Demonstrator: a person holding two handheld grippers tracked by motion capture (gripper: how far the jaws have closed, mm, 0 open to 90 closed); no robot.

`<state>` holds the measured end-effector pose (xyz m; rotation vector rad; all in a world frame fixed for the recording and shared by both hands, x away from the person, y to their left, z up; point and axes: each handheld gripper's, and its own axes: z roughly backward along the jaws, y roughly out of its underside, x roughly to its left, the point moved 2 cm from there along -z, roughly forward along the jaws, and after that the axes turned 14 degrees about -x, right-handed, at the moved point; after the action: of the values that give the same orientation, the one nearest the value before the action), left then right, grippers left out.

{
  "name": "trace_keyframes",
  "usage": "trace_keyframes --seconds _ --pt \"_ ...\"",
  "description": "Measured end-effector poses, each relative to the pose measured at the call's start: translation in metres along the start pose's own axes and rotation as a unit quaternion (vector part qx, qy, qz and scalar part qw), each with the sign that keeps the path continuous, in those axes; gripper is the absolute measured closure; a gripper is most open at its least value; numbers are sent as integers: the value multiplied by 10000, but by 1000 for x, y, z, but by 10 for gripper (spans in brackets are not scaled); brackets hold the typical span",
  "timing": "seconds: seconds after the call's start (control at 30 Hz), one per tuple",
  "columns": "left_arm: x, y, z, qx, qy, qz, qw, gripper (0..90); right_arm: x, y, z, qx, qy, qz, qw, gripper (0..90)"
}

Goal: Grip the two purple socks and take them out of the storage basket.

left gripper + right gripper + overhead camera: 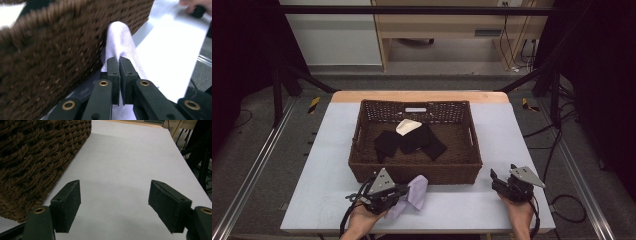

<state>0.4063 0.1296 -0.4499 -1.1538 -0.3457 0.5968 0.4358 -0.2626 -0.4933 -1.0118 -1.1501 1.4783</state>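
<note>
Nearest the person, the left gripper (399,192) has its black jaws pressed together on a pale lilac cloth (413,196), pinching a fold of it so that the fabric drapes limply over the white table (462,205), just in front of the brown woven basket (417,172). In the left gripper view the cloth (120,45) rises past the jaw tips and leans against the wicker wall. It looks light, soft and floppy, so it should sag and trail from any single pinch; a bunched fold or a corner, as held now, seems the safest hold, though the dangling end could catch on the basket's rim. On the other side, the right gripper (503,184) rests on the table with its jaws spread wide and nothing between them. Farther off, inside the basket, lie black garments (409,141) and a cream piece of cloth (407,126).
</note>
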Motion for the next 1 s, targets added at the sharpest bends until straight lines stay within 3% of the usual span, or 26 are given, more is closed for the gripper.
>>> trace_keyframes --seconds 0.13,0.33,0.5,0.77,1.0 --pt "2 6 -6 159 -8 13 9999 853 0 0 0 4 -3 8 10000 258" --pt "6 10 -8 209 -58 96 9997 778 0 0 -1 23 2 -1 10000 251" --pt "8 8 -4 149 -67 225 9996 606 0 0 -1 23 2 -6 10000 246" --pt "16 -2 16 -133 -293 300 9990 512 -1 0 -1 17 -33 -27 10000 237" --pt "26 7 36 -217 -585 302 9976 477 -1 0 0 -25 -18 -63 10000 233"
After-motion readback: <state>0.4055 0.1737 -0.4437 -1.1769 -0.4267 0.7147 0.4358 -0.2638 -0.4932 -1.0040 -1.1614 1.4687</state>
